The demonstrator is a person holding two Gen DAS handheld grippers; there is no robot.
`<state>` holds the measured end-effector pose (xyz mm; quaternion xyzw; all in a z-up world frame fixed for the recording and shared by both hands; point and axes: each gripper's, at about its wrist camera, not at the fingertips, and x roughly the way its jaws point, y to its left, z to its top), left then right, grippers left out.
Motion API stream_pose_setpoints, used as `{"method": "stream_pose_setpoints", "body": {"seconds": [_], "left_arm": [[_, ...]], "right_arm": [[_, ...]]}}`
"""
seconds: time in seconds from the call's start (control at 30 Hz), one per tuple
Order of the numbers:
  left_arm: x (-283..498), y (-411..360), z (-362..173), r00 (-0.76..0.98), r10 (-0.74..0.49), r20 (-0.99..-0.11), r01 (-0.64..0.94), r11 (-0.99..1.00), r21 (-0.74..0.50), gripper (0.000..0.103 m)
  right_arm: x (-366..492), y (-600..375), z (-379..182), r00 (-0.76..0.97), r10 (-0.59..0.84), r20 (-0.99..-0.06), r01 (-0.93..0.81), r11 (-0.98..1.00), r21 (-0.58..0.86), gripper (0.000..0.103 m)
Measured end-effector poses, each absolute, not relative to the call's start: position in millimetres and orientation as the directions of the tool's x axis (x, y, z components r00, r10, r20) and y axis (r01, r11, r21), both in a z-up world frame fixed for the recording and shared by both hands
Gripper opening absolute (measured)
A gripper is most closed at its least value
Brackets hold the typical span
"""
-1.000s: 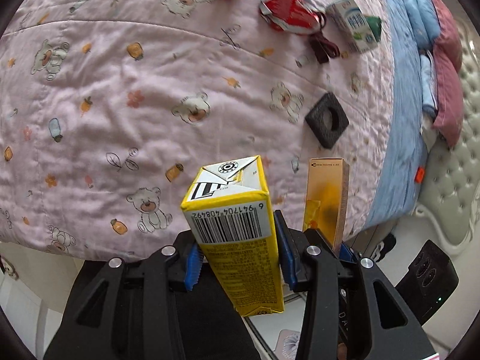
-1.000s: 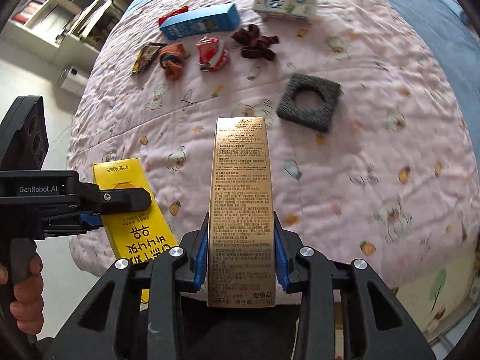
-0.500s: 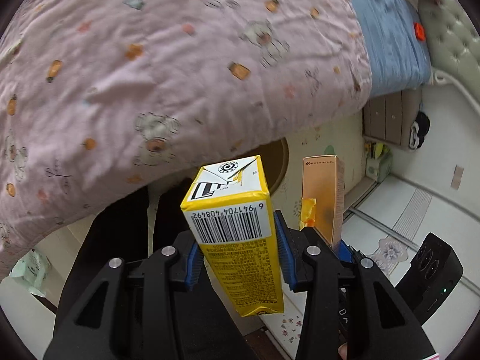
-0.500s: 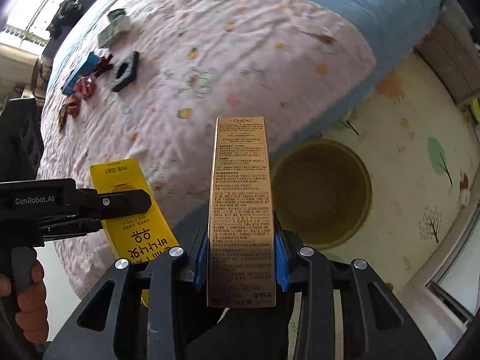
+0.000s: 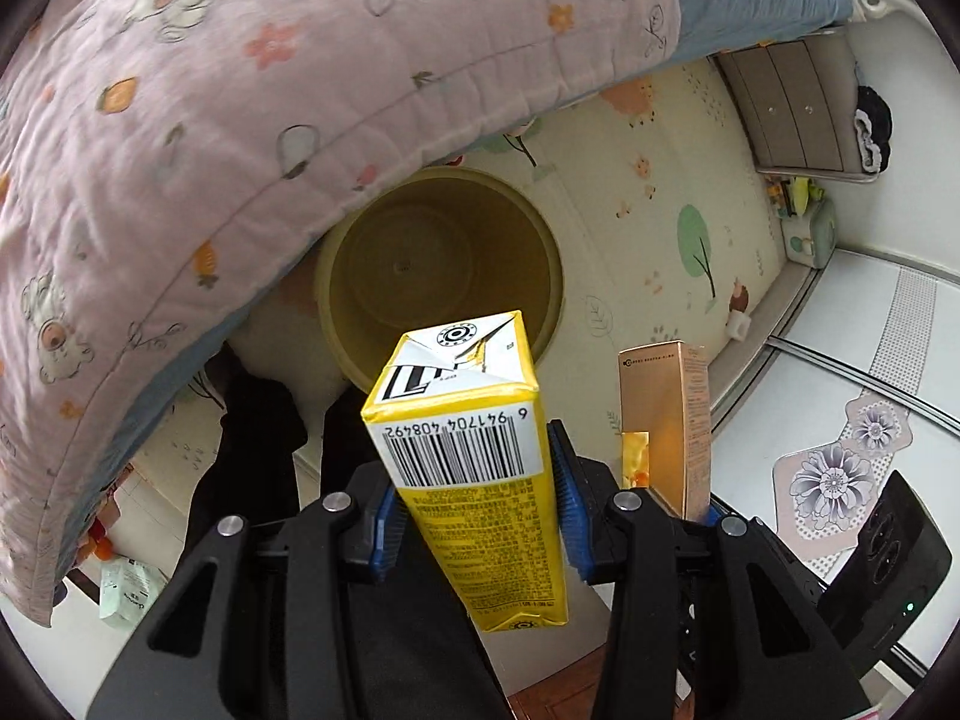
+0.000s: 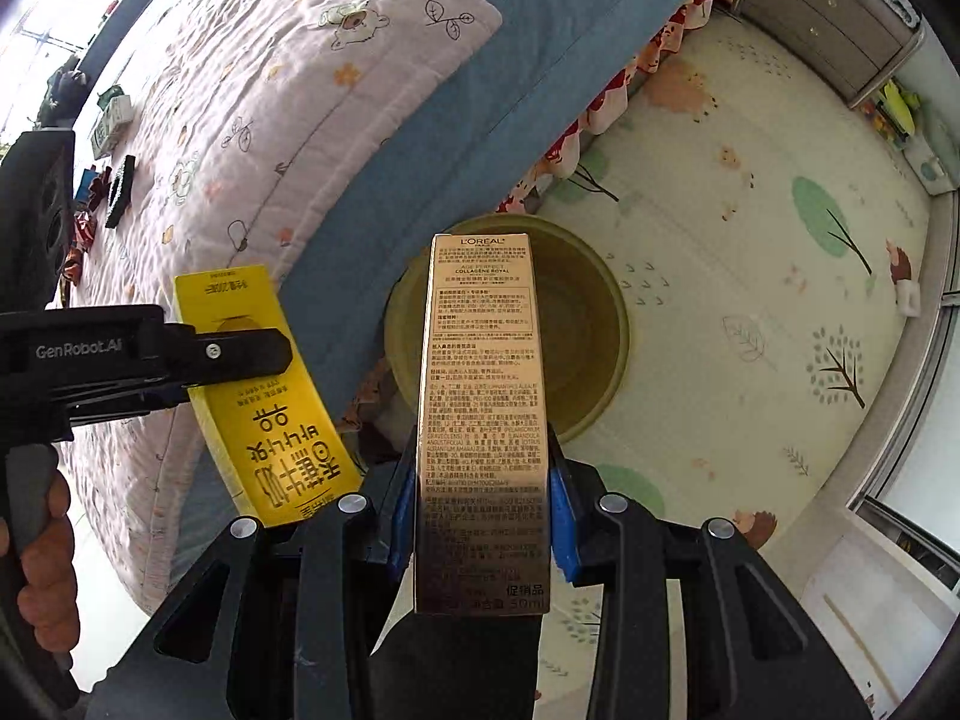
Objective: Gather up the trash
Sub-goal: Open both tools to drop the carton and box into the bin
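Both grippers tipped steeply downward above the floor, side by side beside the bed.

Left gripper point(image 5: 474, 516): blue pads clamped on the sides of a yellow drink carton point(image 5: 465, 456), barcode face toward the lens, folded top pointing away and down. Seen from the right wrist view, the same left gripper point(image 6: 288, 354) reaching in from the left, a hand point(image 6: 42, 564) wrapped round its grip at the near left edge.

Right gripper point(image 6: 483, 516): pads closed narrow on a tall gold cosmetics box point(image 6: 483, 420), held upright along the fingers, its far end over the bin.

Round olive bin point(image 5: 441, 276) standing on the patterned play mat point(image 6: 750, 276), mouth open, nothing visible inside, partly tucked under the overhanging pink quilt point(image 5: 240, 90). Carton's top overlapping the bin's near rim in the left view; box's top overlapping the bin's opening in the right view.

Quilt edge and blue sheet point(image 6: 480, 90) close on the left and far side of the bin. Open mat to the right and far right. Grey drawer unit point(image 6: 828, 18) against the far wall, well apart. More litter point(image 6: 108, 180) lying far off on the bed, at the left.
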<state>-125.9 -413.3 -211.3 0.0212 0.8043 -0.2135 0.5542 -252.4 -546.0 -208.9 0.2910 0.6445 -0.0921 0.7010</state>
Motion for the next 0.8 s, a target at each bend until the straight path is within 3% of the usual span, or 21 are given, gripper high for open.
{"method": "stream_pose_setpoints", "body": {"seconds": [0.03,0.07,0.1,0.13,0.17,0.53,0.8], "left_arm": [[-126.3,-418.7,-213.6,-0.39,-0.205,-0.898,0.265,0.909,-0.323,0.042],[-125.6,-420.4,-214.8,-0.389,-0.2,-0.899,0.262,0.912,-0.317,0.052],[-126.0,-422.6,-215.4,-0.377,-0.193,-0.906,0.262,0.916,-0.304,0.078],[-125.3,-423.5,-214.3,-0.359,-0.19,-0.914,0.261,0.919,-0.294,0.085],[-124.2,-422.7,-213.5,-0.345,-0.191,-0.919,0.262,0.921,-0.29,0.085],[-113.2,-407.8,-220.9,-0.366,-0.171,-0.915,0.251,0.928,-0.274,0.086],[-98.8,-373.1,-197.4,-0.319,-0.239,-0.917,0.22,0.923,-0.316,0.086]], "right_arm": [[-251.6,-548.0,-210.4,0.153,0.252,-0.955,0.497,0.816,0.295,0.036],[-250.3,-549.6,-211.4,0.153,0.255,-0.955,0.49,0.819,0.298,0.037],[-248.9,-551.2,-211.8,0.151,0.256,-0.955,0.482,0.824,0.297,0.047],[-246.4,-552.0,-212.5,0.143,0.252,-0.957,0.479,0.828,0.29,0.052],[-245.6,-553.7,-212.0,0.145,0.241,-0.96,0.481,0.83,0.281,0.056],[-239.8,-558.8,-212.0,0.131,0.258,-0.957,0.509,0.811,0.289,0.056],[-217.5,-541.8,-182.6,0.204,0.275,-0.939,0.501,0.795,0.342,0.056]]}}
